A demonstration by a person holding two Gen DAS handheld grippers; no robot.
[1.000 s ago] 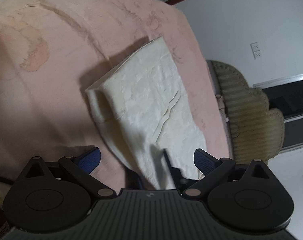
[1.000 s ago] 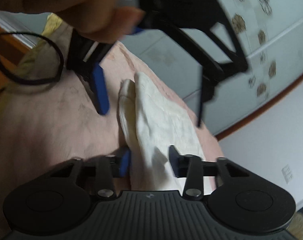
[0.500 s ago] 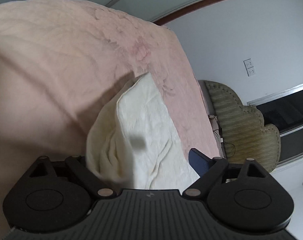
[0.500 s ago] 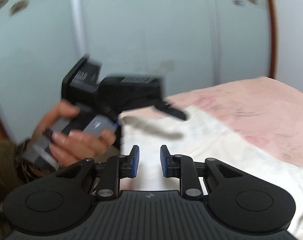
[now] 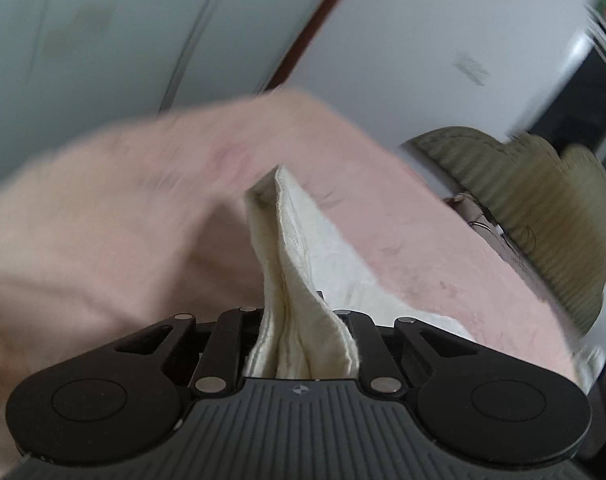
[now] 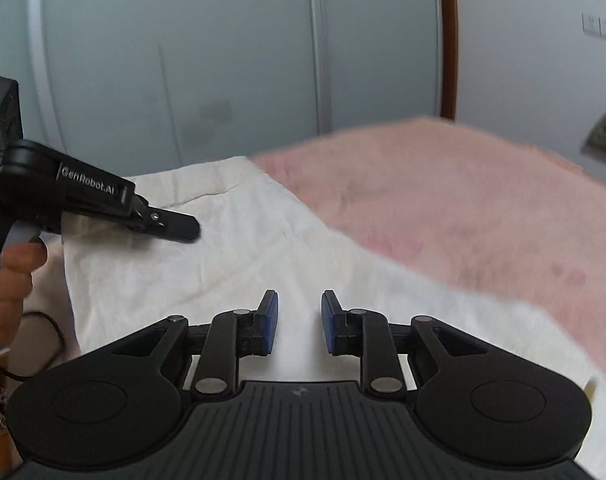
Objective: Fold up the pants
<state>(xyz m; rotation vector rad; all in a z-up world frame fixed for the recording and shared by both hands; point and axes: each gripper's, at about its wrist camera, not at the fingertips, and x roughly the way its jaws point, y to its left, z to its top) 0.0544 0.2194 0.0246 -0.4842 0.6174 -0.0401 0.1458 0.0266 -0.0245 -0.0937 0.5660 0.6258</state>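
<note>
The cream pants point(image 5: 299, 248) lie folded on a pink bedspread point(image 5: 103, 220). My left gripper point(image 5: 303, 336) is shut on a bunched edge of the pants, which rises in a ridge between its jaws. In the right wrist view the pants point(image 6: 231, 248) spread flat from left to lower right. My right gripper point(image 6: 299, 320) hovers just over the cloth with its blue pads a small gap apart and nothing between them. The left gripper point(image 6: 175, 228) shows there at the left edge, held by a hand, on the pants' near corner.
The pink bedspread point(image 6: 483, 208) runs to the right. A pale wardrobe with sliding doors point(image 6: 223, 60) stands behind the bed. An olive ribbed headboard or chair point(image 5: 543, 216) is at the right. A black cable point(image 6: 43, 344) hangs at the lower left.
My left gripper closed on the pants' edge and is lifting it; the view is blurred by motion. My right gripper swung round to face the wardrobe and opened slightly over the cloth.
</note>
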